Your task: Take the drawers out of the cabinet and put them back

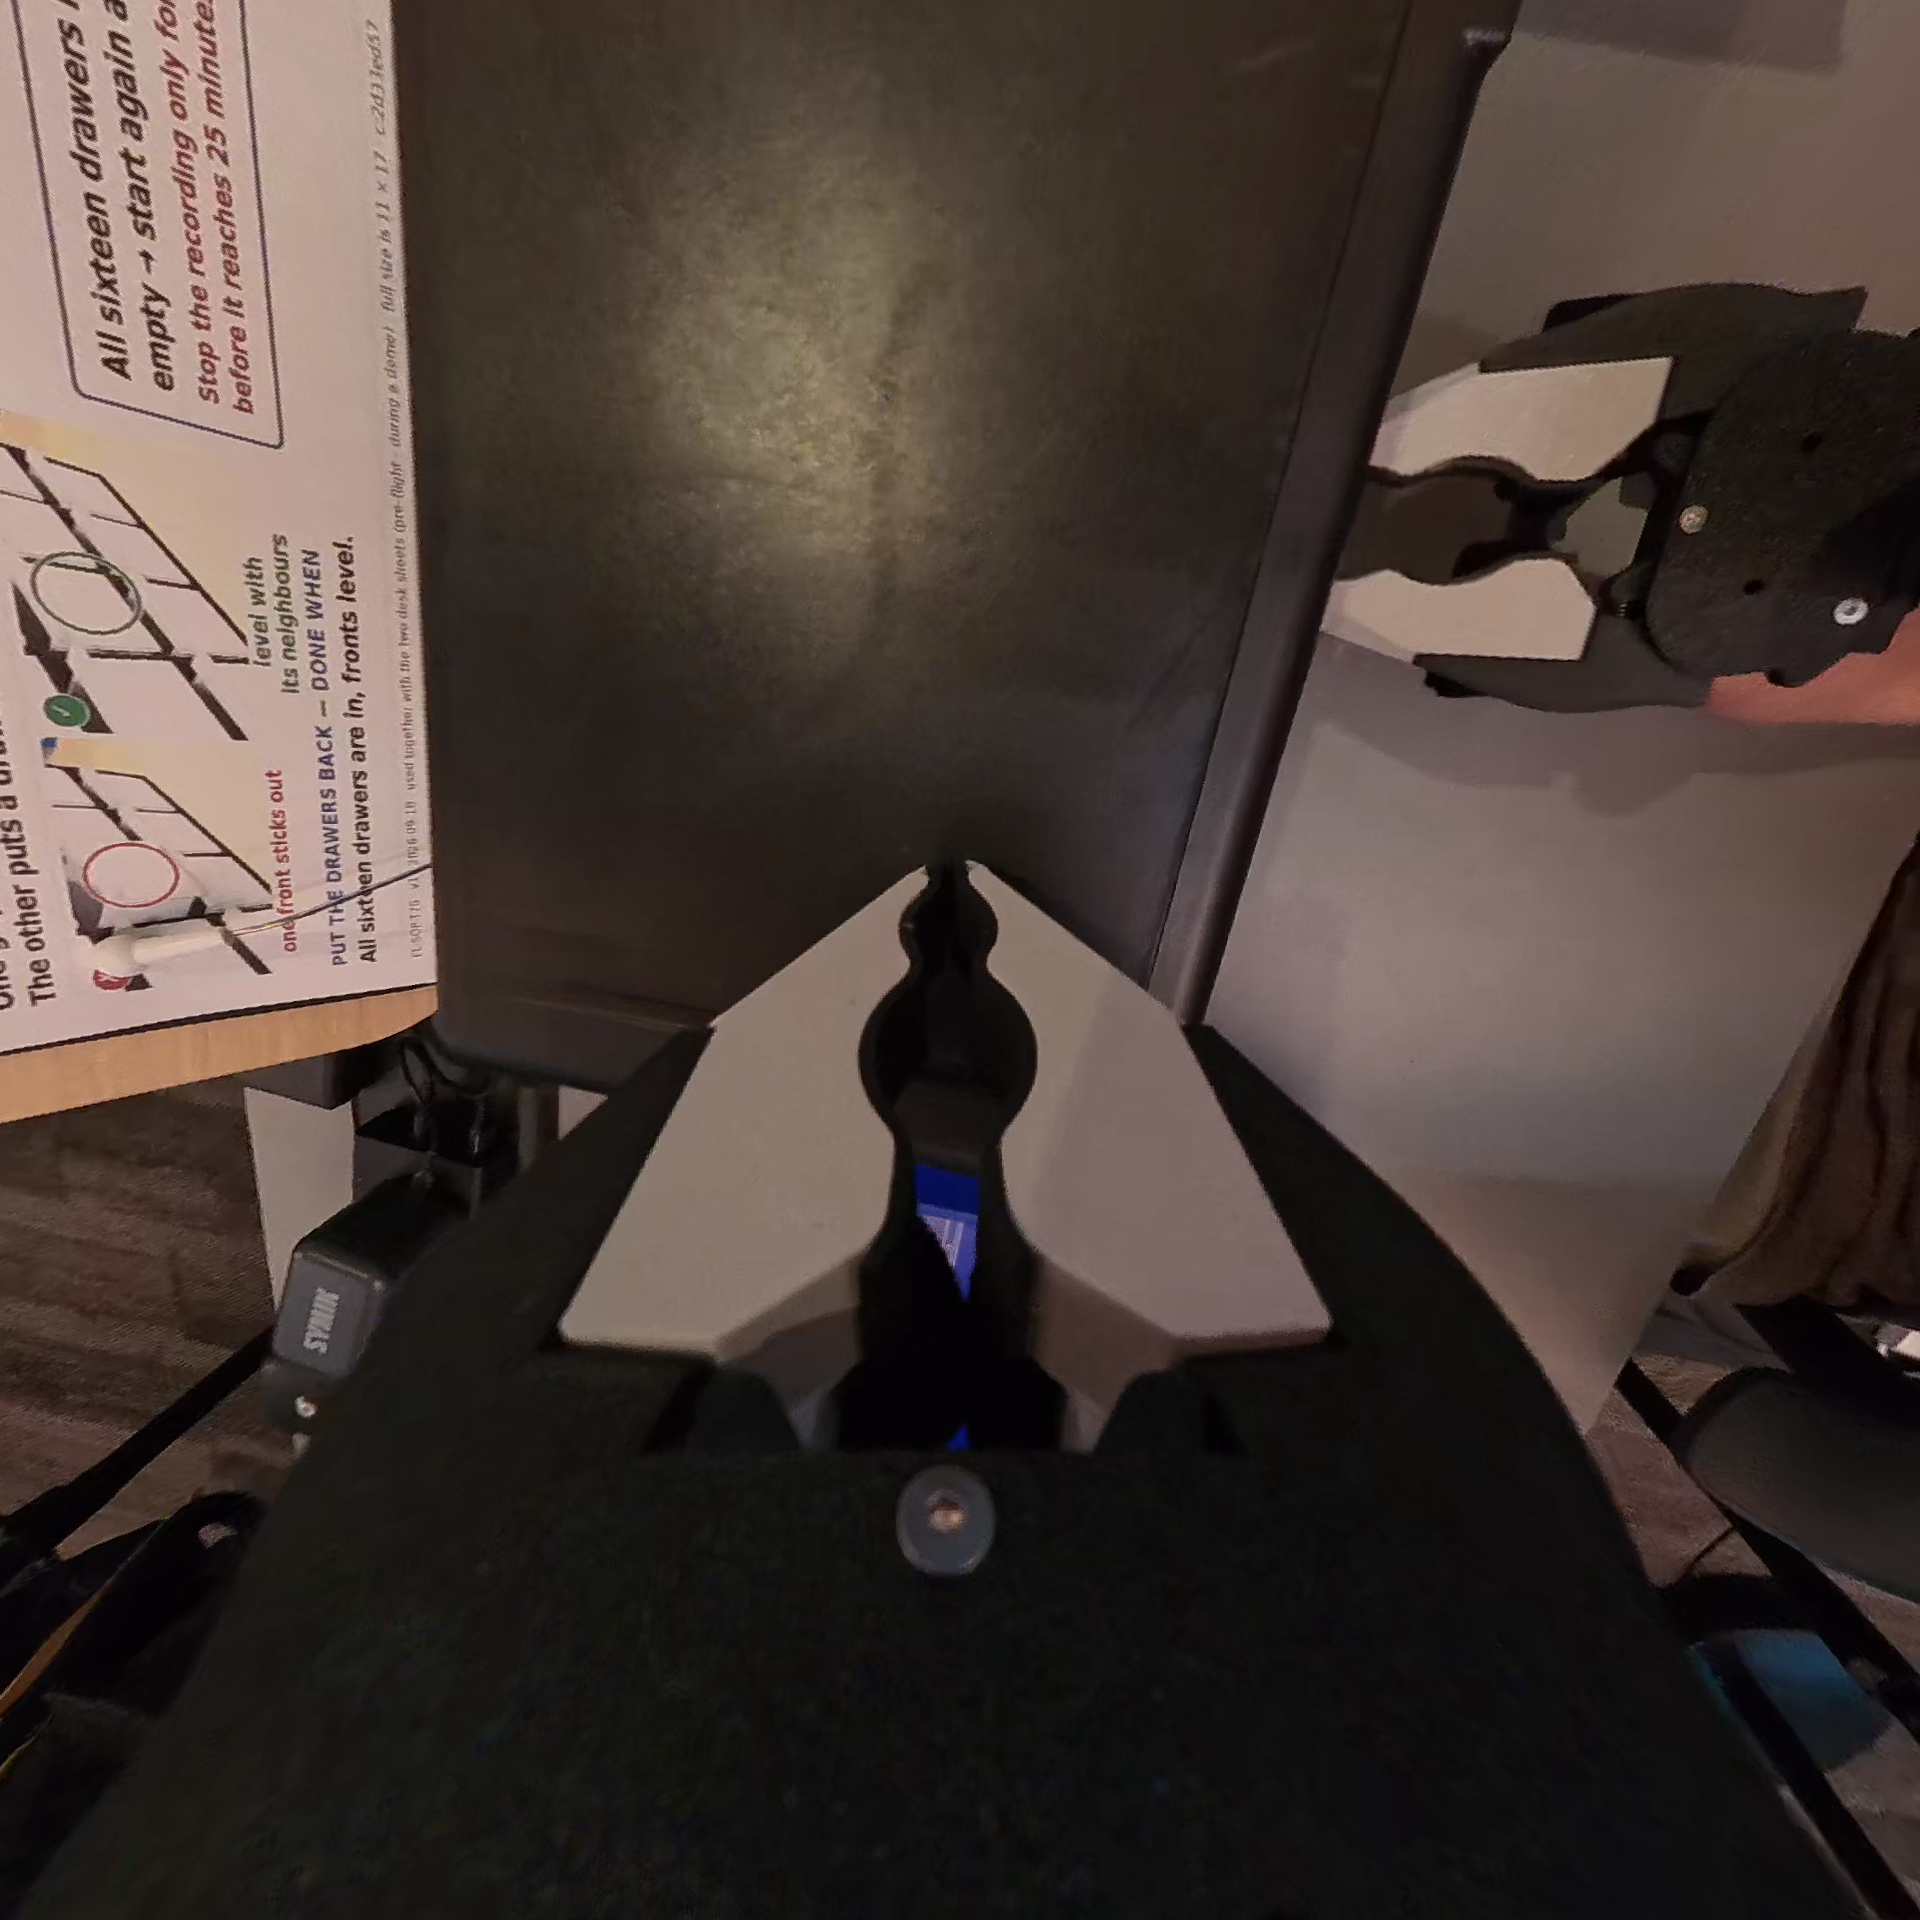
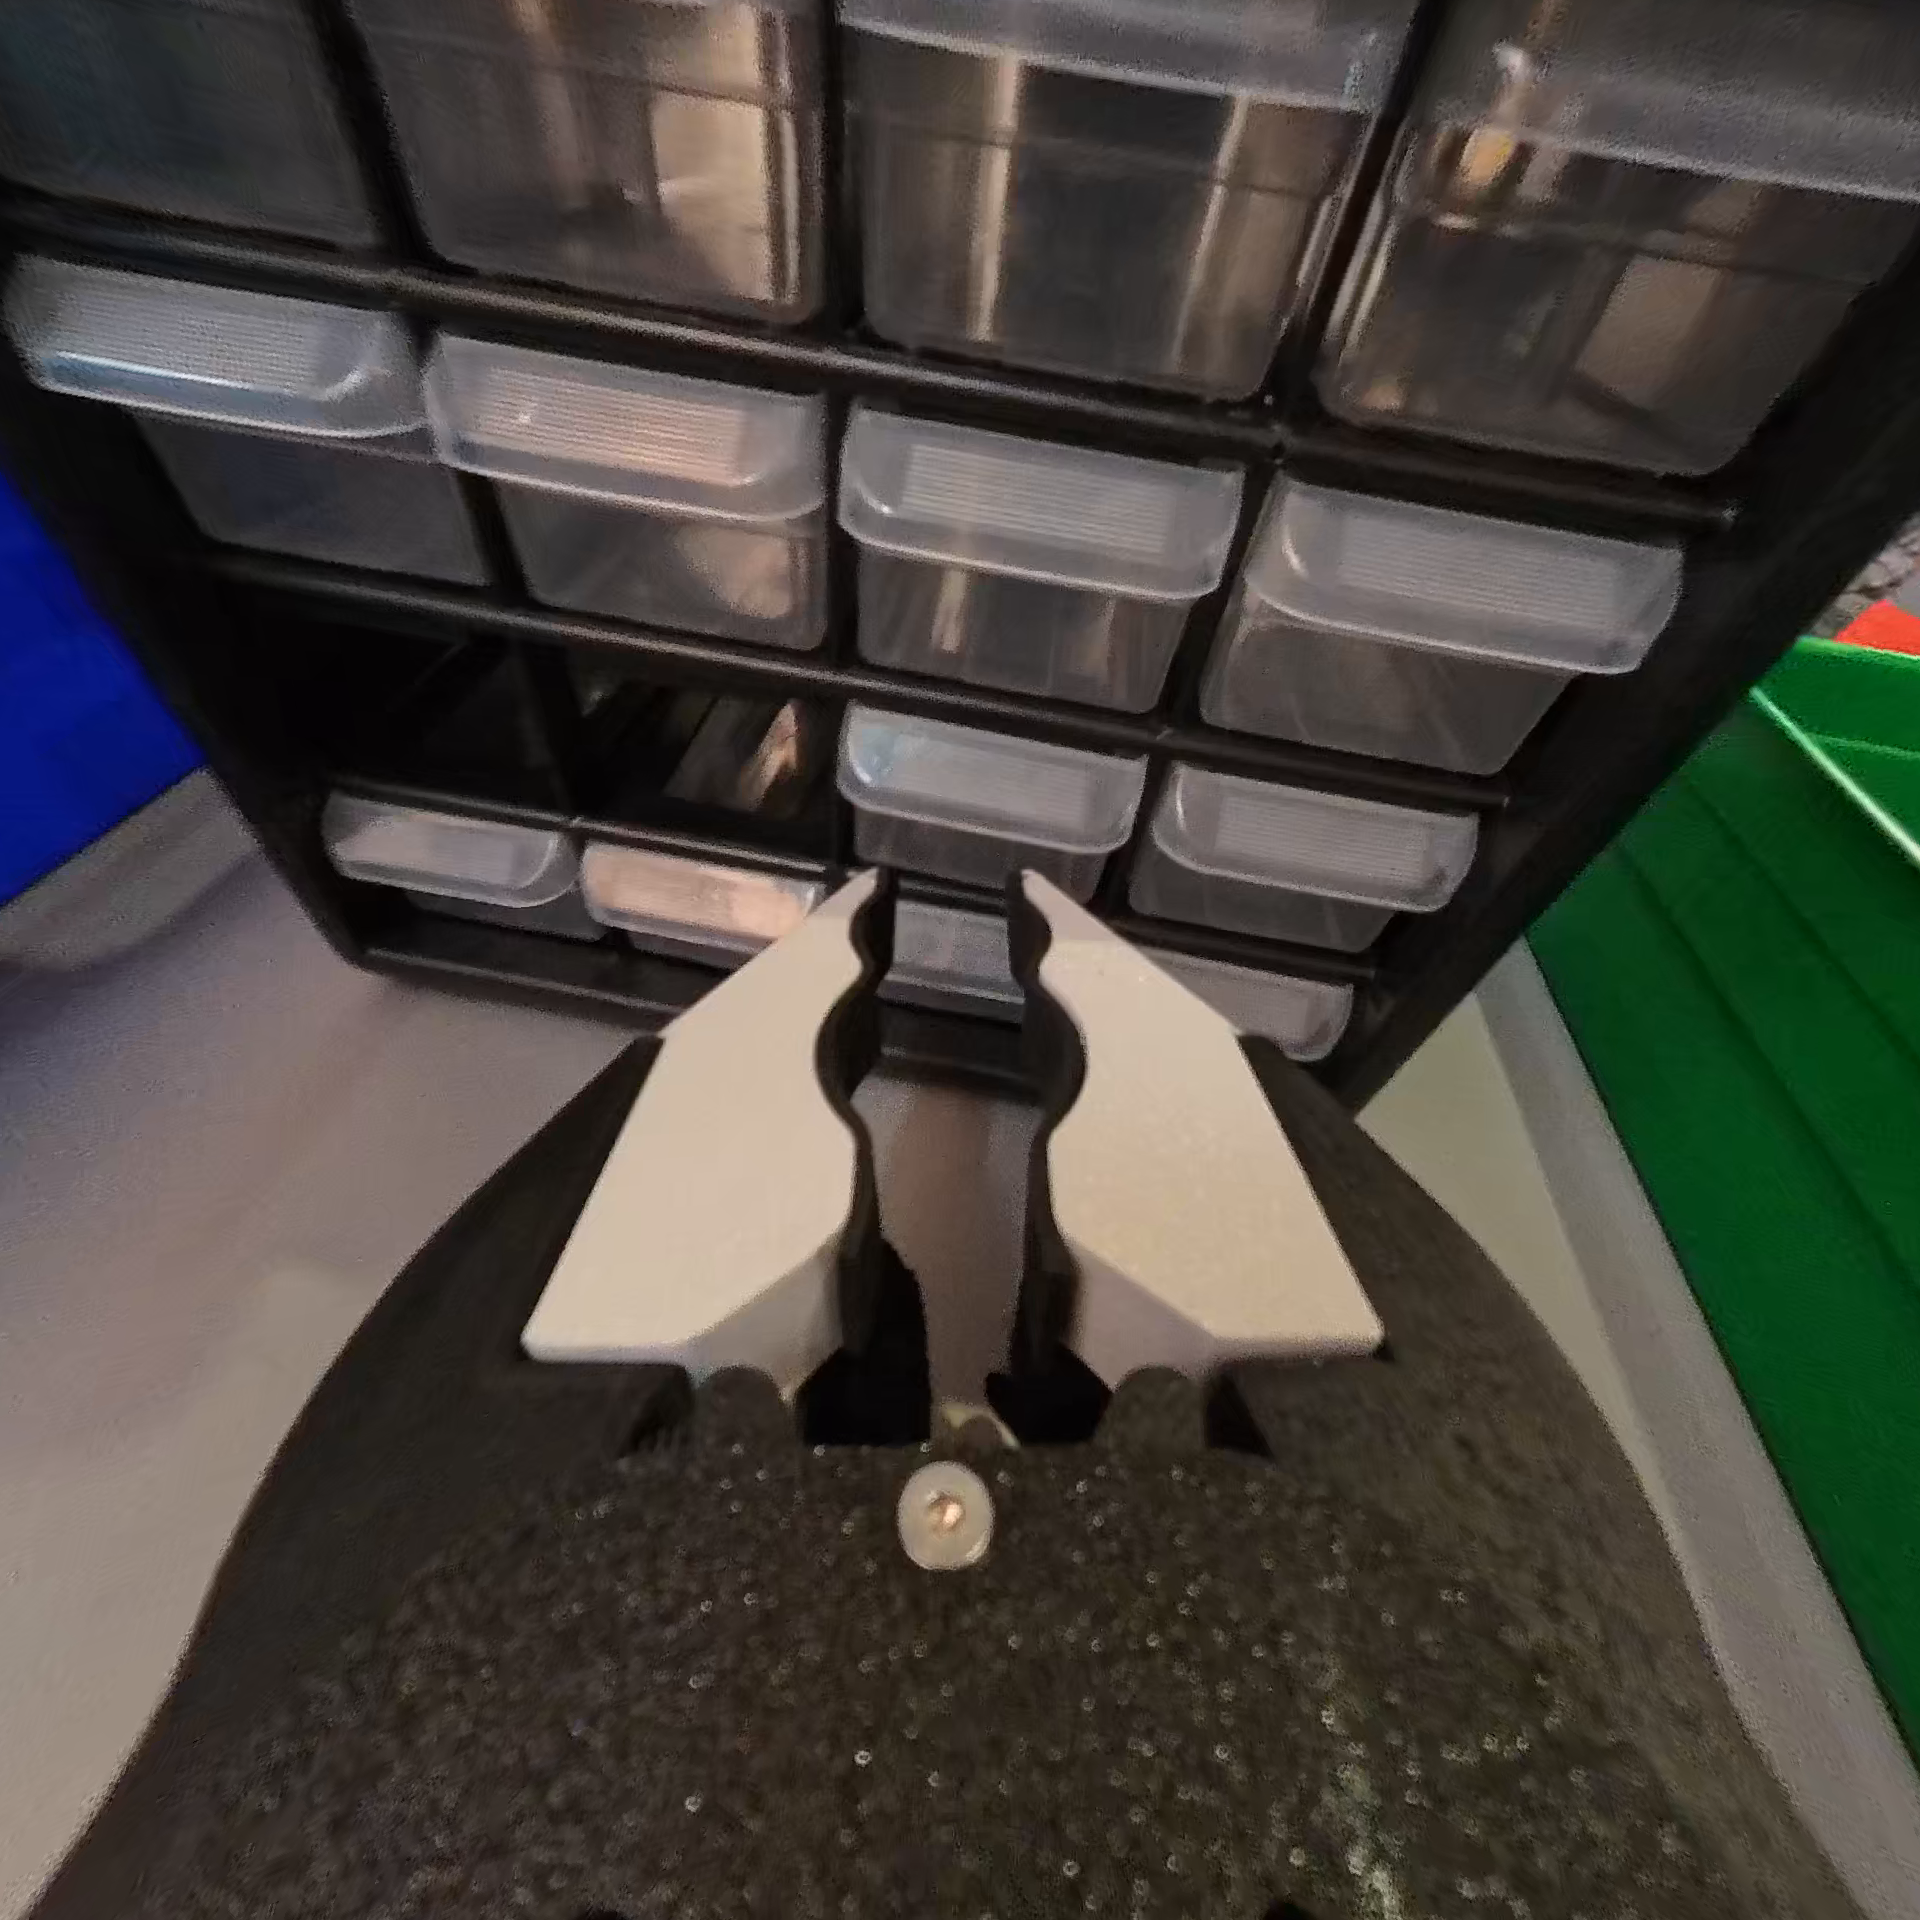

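The black cabinet (image 2: 1621,665) stands on a grey table, filled with clear plastic drawers (image 2: 1039,520). Two slots (image 2: 499,727) at the left of the third row are empty. My right gripper (image 2: 951,883) is open with a narrow gap, low in front of the cabinet. A bottom-row drawer front (image 2: 951,951) shows between its tips; contact cannot be told. My left gripper (image 1: 945,873) is shut and empty, its tips against the cabinet's plain black outer panel (image 1: 883,416). The right gripper also shows in the left wrist view (image 1: 1361,520), at the cabinet's front.
A printed instruction sheet (image 1: 208,520) lies on a wooden desk (image 1: 156,1049) left of the cabinet. A blue bin (image 2: 62,675) stands left of the cabinet and a green bin (image 2: 1714,1039) right of it. The grey table (image 2: 260,1143) lies in front. Cables and a plug (image 1: 332,1320) hang under the desk.
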Demonstrator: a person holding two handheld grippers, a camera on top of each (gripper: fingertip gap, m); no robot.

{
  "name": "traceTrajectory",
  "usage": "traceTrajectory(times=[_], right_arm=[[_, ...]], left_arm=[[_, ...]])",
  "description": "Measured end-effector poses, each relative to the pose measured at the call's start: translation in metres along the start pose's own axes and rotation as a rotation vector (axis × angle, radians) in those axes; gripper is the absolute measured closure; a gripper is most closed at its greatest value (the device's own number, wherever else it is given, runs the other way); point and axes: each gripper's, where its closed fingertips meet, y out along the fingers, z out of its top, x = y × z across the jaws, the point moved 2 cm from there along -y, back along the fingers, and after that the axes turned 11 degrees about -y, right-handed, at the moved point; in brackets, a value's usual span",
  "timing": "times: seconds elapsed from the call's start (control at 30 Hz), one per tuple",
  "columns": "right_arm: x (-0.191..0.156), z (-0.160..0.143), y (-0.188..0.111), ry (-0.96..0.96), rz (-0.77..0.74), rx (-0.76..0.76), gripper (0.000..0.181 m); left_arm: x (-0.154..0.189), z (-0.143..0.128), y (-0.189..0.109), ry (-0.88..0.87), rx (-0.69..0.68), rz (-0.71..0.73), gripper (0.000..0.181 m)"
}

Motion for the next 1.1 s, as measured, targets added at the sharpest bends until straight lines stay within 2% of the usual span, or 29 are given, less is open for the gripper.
traceTrajectory(times=[0.13,0.3,0.37,0.4,0.5,0.63,0.7,0.83,0.87,0.93,1.03,1.1], right_arm=[[-0.019,-0.003,-0.038,0.038,0.134,0.024,0.151],[-0.081,-0.026,-0.091,-0.072,0.429,-0.057,0.138],[-0.100,-0.025,-0.115,-0.078,0.531,-0.048,0.119],[-0.101,-0.024,-0.122,-0.072,0.531,-0.037,0.120],[-0.099,-0.005,-0.137,-0.046,0.563,0.055,0.121],[-0.085,0.007,-0.141,-0.094,0.541,0.126,0.119],[-0.080,0.008,-0.141,-0.111,0.524,0.156,0.115],[-0.085,0.019,-0.150,-0.036,0.589,0.251,0.114],[-0.086,0.019,-0.150,-0.020,0.601,0.248,0.114],[-0.087,0.016,-0.148,-0.011,0.602,0.234,0.113],[-0.091,0.007,-0.145,-0.041,0.599,0.200,0.111],[-0.093,0.001,-0.142,-0.065,0.590,0.180,0.111]], left_arm=[[0.000,0.000,0.000,-0.010,0.026,0.003,0.181],[0.000,0.006,0.001,0.050,0.093,0.121,0.180],[0.000,0.003,0.000,0.068,0.114,0.150,0.175],[0.000,-0.002,-0.003,0.076,0.123,0.164,0.173],[-0.006,-0.024,-0.028,0.066,0.200,0.202,0.165],[-0.035,-0.089,-0.060,-0.009,0.216,0.272,0.164],[-0.046,-0.136,-0.045,-0.068,0.115,0.248,0.163],[-0.061,-0.257,0.038,-0.153,-0.358,0.223,0.156],[-0.063,-0.279,0.054,-0.159,-0.434,0.231,0.153],[-0.064,-0.293,0.078,-0.178,-0.422,0.203,0.152],[-0.065,-0.288,0.096,-0.184,-0.337,0.164,0.153],[-0.069,-0.289,0.104,-0.118,-0.328,0.171,0.166]])
